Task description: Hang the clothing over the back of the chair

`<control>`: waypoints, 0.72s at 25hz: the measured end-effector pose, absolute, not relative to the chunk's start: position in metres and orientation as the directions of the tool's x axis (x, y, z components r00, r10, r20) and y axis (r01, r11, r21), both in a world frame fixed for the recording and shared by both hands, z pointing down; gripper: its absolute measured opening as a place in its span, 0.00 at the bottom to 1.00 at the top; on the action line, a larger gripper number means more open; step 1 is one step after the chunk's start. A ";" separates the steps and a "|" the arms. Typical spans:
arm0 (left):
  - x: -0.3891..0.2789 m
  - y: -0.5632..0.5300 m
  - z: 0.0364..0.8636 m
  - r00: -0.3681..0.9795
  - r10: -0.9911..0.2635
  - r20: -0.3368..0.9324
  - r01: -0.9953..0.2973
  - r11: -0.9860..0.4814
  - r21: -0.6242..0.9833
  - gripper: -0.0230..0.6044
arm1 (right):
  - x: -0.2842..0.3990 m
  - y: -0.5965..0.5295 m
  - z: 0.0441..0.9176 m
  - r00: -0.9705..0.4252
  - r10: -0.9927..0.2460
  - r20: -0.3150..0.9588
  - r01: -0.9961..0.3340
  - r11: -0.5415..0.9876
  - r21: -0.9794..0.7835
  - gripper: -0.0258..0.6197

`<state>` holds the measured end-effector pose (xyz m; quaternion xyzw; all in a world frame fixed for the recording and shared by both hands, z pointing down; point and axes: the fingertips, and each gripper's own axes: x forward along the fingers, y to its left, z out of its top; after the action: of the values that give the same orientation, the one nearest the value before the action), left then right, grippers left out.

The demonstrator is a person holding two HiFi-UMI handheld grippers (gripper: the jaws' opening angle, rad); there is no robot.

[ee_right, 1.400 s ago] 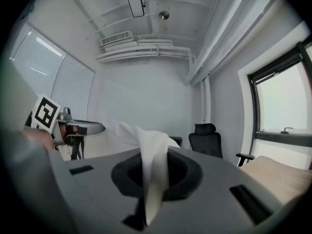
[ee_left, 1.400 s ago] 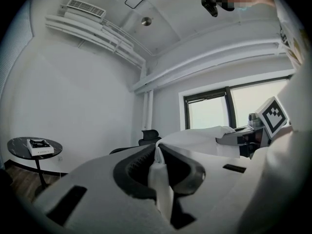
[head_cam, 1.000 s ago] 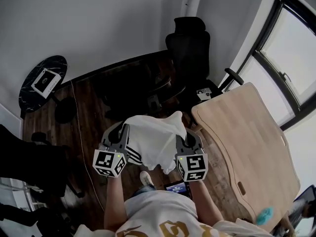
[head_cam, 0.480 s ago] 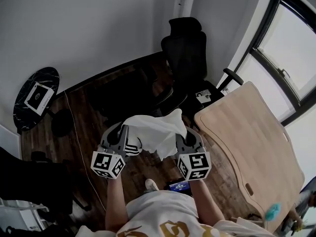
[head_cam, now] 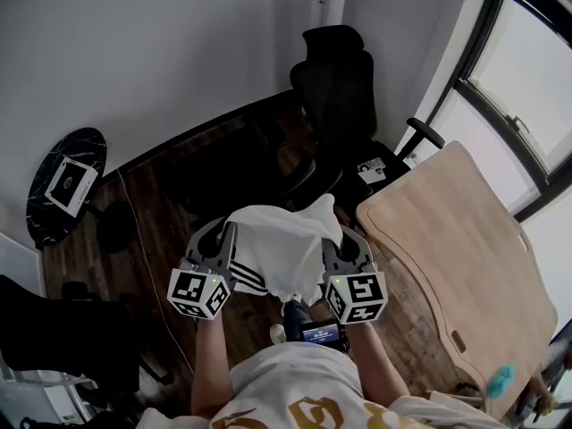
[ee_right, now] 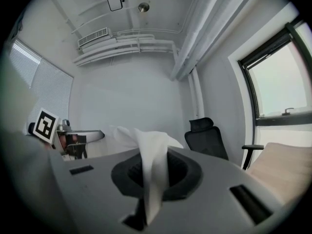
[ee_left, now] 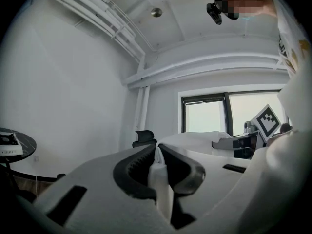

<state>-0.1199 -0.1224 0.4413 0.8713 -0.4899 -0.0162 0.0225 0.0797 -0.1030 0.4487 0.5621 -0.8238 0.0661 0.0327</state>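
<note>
Person in white tee (head_cam: 295, 382) w/ gold print; grey left gripper (head_cam: 228, 236) & right gripper (head_cam: 332, 245), each w/ b&w marker cube (head_cam: 198, 293), dark ribbed jaws.

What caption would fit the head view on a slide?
The left tool and the right tool grip a white garment between them, with a black office chair ahead.
</note>
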 end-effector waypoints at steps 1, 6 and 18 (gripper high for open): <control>-0.119 -0.124 0.439 0.521 -0.854 -0.010 -0.852 -0.520 0.052 0.10 | 0.080 -0.104 0.448 -0.367 -0.922 0.123 -0.930 0.360 -0.076 0.07; -0.118 -0.128 0.434 0.532 -0.847 -0.015 -0.846 -0.532 0.038 0.10 | 0.081 -0.111 0.447 -0.369 -0.924 0.103 -0.927 0.358 -0.107 0.07; -0.143 -0.123 0.422 0.518 -0.851 -0.082 -0.838 -0.524 0.151 0.10 | 0.061 -0.117 0.435 -0.407 -0.910 0.077 -0.912 0.400 -0.092 0.07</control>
<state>-0.1426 -0.1229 0.4221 0.8700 -0.4854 -0.0727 0.0461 0.0611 -0.1172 0.4354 0.5447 -0.8365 0.0597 0.0073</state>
